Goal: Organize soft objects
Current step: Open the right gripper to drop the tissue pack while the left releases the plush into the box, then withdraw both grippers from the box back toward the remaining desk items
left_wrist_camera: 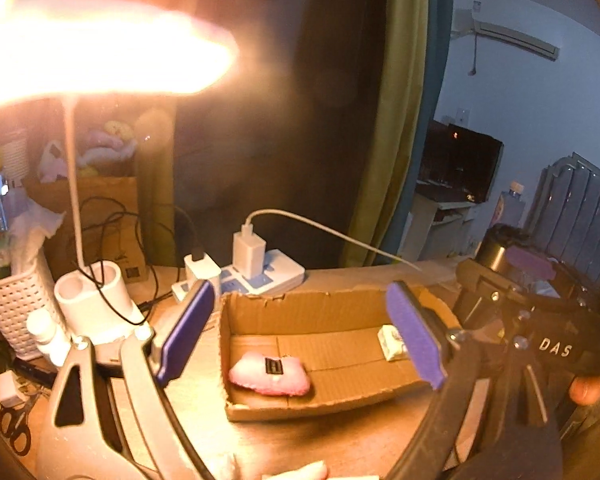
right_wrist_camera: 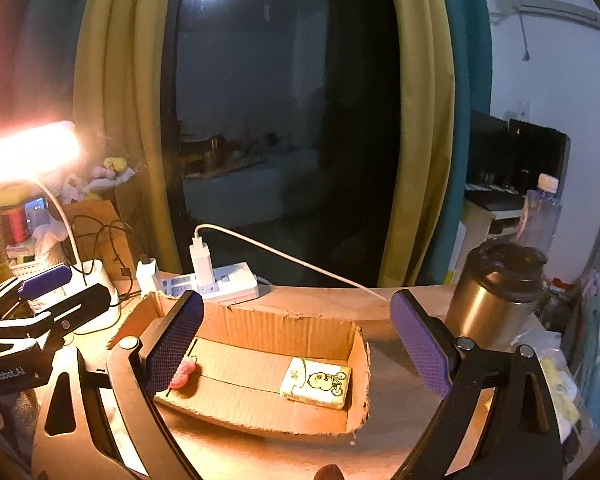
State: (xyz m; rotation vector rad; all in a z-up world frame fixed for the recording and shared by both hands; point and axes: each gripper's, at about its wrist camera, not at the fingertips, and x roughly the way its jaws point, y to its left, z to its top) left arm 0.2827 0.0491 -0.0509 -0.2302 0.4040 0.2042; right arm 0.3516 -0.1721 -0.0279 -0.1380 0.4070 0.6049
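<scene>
Cardboard box, shallow and open-topped, sits on the wooden desk beneath a glaring desk lamp. Inside it lie two soft items, well apart: a pink plush pouch at the box's left end and a pale yellow tissue pack printed with a cartoon at its right end. Left gripper hovers over the box, jaws spread wide and holding nothing. Right gripper likewise hangs released, fingers apart, gripping nothing. Behind the box rests a white power strip; a steel flask stands to the right.
</scene>
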